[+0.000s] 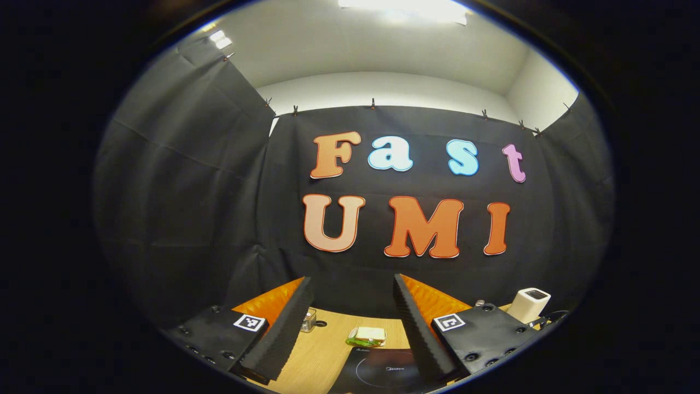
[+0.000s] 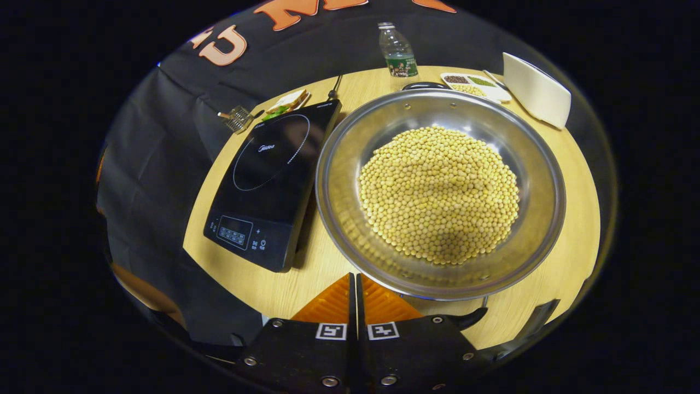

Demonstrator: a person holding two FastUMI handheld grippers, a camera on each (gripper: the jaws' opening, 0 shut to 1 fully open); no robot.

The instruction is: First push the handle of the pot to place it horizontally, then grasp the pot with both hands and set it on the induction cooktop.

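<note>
Left tool (image 1: 353, 323) agape, right tool (image 2: 355, 290) apparently closed

water btl (image 2: 397, 50), sandwich (image 2: 288, 101), white box (image 2: 536, 90)

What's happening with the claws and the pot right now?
Left claw open, held high. Right claw shut, empty, at the pot's near rim. Pot of beans beside the cooktop; nothing between them.

We see our left tool (image 1: 353, 320) held level with its two fingers (image 1: 281, 334) spread wide apart, nothing between them. Beyond them lies the wooden tabletop (image 1: 317, 355), with the dark induction cooktop (image 1: 383, 372) near the lower edge. Behind it sits a sandwich (image 1: 368, 335), and a small clear glass object (image 1: 309, 320) stands to the left. A white container (image 1: 529, 304) stands far right.
</note>
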